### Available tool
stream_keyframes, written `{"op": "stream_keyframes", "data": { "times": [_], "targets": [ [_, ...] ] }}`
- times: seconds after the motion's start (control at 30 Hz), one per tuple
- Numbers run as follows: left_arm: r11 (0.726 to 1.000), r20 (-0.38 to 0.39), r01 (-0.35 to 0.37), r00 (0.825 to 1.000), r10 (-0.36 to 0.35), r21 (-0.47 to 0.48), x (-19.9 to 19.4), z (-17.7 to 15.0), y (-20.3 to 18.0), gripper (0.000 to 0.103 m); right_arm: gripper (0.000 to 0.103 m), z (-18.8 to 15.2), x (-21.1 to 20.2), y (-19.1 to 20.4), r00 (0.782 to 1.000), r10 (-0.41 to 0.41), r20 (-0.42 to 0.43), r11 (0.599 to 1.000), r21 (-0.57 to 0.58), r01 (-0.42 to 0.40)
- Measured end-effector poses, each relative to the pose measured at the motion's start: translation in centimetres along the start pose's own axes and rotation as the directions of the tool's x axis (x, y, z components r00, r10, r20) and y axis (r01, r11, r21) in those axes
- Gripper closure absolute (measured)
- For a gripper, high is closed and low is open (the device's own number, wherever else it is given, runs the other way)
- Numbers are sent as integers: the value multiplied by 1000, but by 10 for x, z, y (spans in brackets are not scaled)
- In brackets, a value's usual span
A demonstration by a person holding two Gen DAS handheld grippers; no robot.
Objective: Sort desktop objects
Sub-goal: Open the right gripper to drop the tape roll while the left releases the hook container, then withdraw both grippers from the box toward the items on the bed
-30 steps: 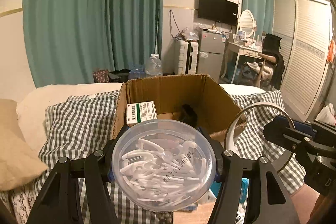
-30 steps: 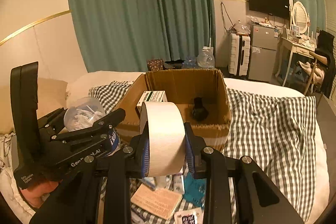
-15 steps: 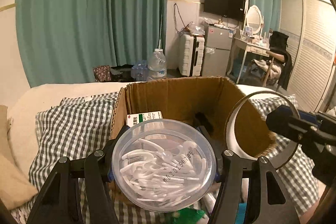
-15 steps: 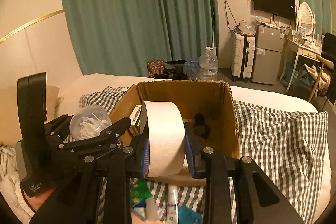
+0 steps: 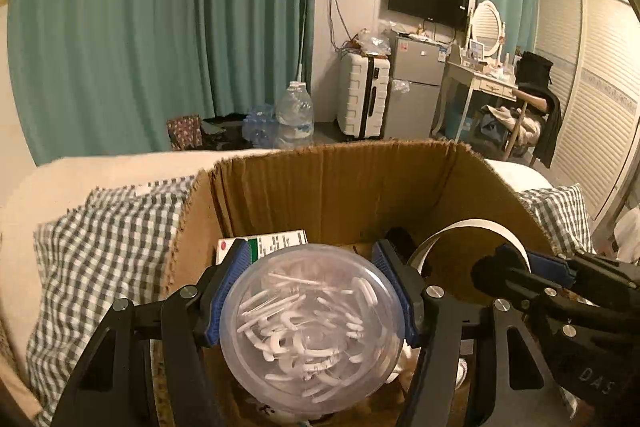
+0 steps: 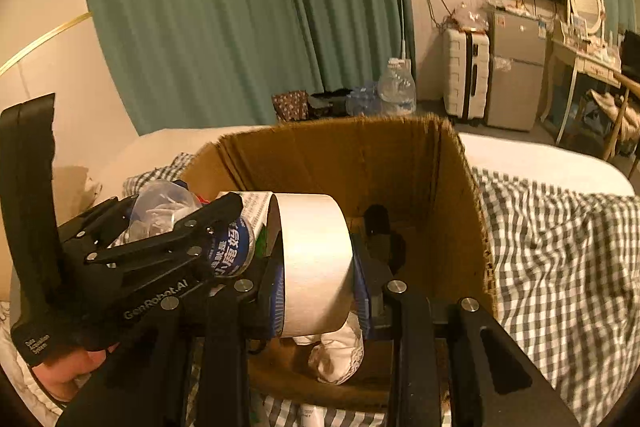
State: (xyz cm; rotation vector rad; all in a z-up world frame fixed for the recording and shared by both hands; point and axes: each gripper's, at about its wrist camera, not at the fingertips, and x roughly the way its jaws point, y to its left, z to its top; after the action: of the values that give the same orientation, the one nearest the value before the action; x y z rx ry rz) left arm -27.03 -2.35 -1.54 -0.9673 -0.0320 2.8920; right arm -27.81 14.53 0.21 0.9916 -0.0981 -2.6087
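Both claws now over the box, loads still gripped.

Against a second ago, I see the box (image 5: 344,187) much nearer and larger in both views; the loose packets on the bed in front of it have dropped out of sight, and both loads now hang over its open top. My left claw (image 5: 312,307) stays clamped on the clear tub (image 5: 312,327) of white picks, above the box's near left corner. My right claw (image 6: 318,267) stays clamped on the tape roll (image 6: 316,263), over the near middle of the box. Inside the box lie a green-and-white carton (image 5: 276,241) at the left wall, a black thing (image 6: 378,223) toward the back, and white cloth (image 6: 336,351) by the near wall. The left claw's frame reads "GenRobot.AI"; the tub's blue label carries Chinese characters I cannot read.
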Motion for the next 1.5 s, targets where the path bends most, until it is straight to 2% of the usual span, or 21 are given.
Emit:
{"op": "stream_keyframes", "data": {
  "times": [0.13, 0.27, 0.33, 0.37, 0.43, 0.6, 0.97, 1.03, 1.23, 1.27, 1.37, 1.5],
  "targets": [
    [1000, 16, -4, 1000, 4, 0, -1, -4, 0, 38, 75, -6, 7, -7, 1000, -3, -18, 1000, 13, 3],
    [1000, -5, -11, 1000, 11, 0, -1, -5, -4, 38, 75, -7, 1, -8, 1000, -1, -5, 1000, 13, 1],
    [1000, -13, 4, 1000, -4, -23, -1, -5, -3, 36, 56, -6, -6, -6, 1000, -10, 19, 1000, 2, 10],
    [999, -12, 11, 1000, -11, -37, -4, -6, -2, 27, 43, -5, -11, -5, 999, -21, 37, 1000, -2, 21],
    [999, 2, -8, 1000, 9, -52, -10, -6, 0, 14, 42, -4, -21, -2, 998, -42, 53, 999, -18, 43],
    [998, 23, -21, 999, 23, -64, -33, -5, 4, 13, 42, 0, -37, 2, 997, -52, 63, 998, -17, 53],
    [998, 83, -49, 995, 52, -44, -107, 1, -13, 4, 42, 0, -112, 19, 989, -85, 123, 995, -49, 91],
    [997, 92, -60, 994, 64, -40, -122, 0, -17, 0, 42, -3, -128, 24, 987, -88, 135, 994, -50, 96],
    [997, 90, -67, 994, 70, -32, -158, -9, -22, 0, 42, -18, -168, 37, 983, -96, 154, 994, -39, 103],
    [997, 88, -70, 993, 73, -34, -166, -13, -22, 0, 40, -20, -172, 38, 984, -94, 153, 994, -35, 100],
    [997, 84, -60, 994, 63, -38, -182, -23, -23, 0, 22, -31, -186, 41, 983, -95, 158, 995, -21, 100],
    [998, 75, -56, 995, 58, -37, -198, -36, -27, 0, 21, -47, -200, 45, 982, -116, 152, 993, -18, 120]
  ]
}}
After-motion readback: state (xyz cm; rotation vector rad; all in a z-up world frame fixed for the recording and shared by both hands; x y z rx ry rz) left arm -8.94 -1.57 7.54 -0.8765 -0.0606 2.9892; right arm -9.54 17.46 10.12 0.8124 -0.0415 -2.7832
